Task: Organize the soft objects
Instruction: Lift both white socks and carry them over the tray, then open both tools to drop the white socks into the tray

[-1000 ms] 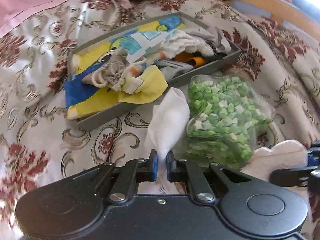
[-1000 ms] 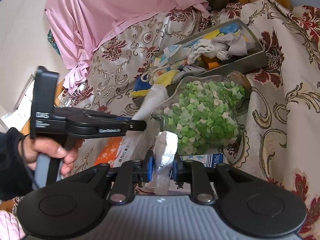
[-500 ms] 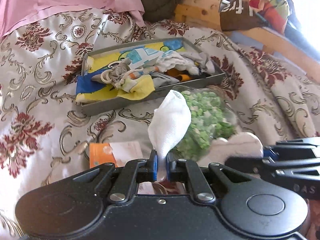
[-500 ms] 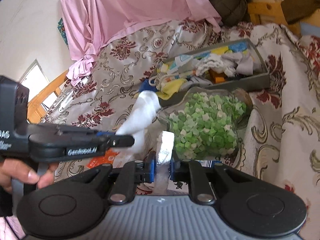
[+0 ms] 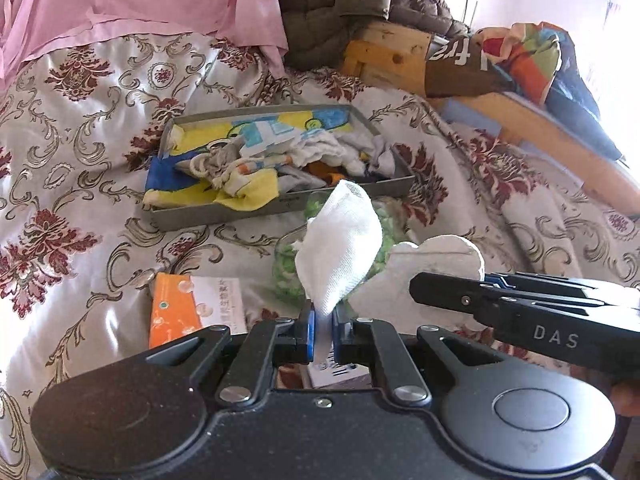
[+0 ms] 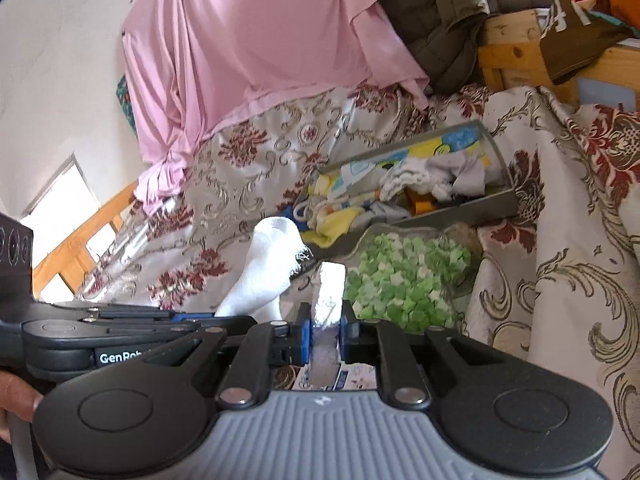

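Observation:
My left gripper (image 5: 322,334) is shut on a white gauze cloth (image 5: 340,246) that stands up from its blue pads, above the bed. My right gripper (image 6: 325,338) is shut on a thick white pad (image 6: 330,294), seen edge-on between its jaws; in the left wrist view that white pad (image 5: 436,258) shows as a lobed shape at the right gripper's tip. The left gripper (image 6: 208,318) and its gauze cloth (image 6: 266,268) show at the left of the right wrist view. Beyond both lies a grey tray (image 5: 224,216) (image 6: 472,210) full of crumpled cloths and socks.
A clear glass dish of green and white paper stars (image 6: 404,280) (image 5: 286,272) sits just before the tray. An orange-and-white box (image 5: 192,312) lies on the floral bedspread (image 5: 72,200). Pink sheet (image 6: 260,48), quilted jacket, wooden frame (image 5: 520,120) behind. A hand (image 6: 16,396) holds the left gripper.
Both grippers have lifted away from the bed with their white pieces held. The left one pulled back and rolled, so the tray looks farther off and the orange box has come into view.

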`<state>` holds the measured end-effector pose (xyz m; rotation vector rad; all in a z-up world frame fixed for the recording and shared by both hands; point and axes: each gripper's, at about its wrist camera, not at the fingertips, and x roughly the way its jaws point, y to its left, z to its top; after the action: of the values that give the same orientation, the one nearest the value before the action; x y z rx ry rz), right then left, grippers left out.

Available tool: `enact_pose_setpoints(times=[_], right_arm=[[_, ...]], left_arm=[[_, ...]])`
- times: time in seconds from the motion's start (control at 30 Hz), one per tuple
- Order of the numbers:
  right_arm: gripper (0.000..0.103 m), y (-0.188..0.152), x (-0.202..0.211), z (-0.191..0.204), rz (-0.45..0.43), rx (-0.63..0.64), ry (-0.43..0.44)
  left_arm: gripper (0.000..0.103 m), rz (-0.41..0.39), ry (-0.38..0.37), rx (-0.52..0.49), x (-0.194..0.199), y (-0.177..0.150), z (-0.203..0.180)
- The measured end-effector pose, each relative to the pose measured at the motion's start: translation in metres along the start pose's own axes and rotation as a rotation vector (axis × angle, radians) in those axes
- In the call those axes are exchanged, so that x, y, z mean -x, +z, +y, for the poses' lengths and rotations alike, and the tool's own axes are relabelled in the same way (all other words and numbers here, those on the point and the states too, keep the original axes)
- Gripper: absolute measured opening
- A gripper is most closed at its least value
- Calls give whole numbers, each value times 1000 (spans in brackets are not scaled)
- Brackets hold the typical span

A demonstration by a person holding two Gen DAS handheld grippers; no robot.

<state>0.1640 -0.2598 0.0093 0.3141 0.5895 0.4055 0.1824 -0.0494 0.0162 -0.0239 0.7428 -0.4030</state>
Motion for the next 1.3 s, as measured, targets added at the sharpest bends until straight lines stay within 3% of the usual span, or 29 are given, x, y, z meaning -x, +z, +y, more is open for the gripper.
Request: enact_pose_setpoints(times=[0.5, 0.67, 0.87, 1.13, 1.3], right_arm=[[14, 19, -6, -13, -99, -21, 13], [14, 52, -22, -16, -187, -1, 57], [14, 105, -72, -40, -254, -51, 74], [14, 142, -147, -81, -210, -186, 88], [15, 144, -179, -101, -151, -227, 9]], left_arm=[[8, -72, -6, 44, -11, 28, 3], [8, -106, 17, 57, -25, 51, 12], [8, -138, 88, 48, -60, 97, 33], [9, -123, 195, 56, -126, 154, 72], [9, -47, 220, 23, -169, 168, 82]])
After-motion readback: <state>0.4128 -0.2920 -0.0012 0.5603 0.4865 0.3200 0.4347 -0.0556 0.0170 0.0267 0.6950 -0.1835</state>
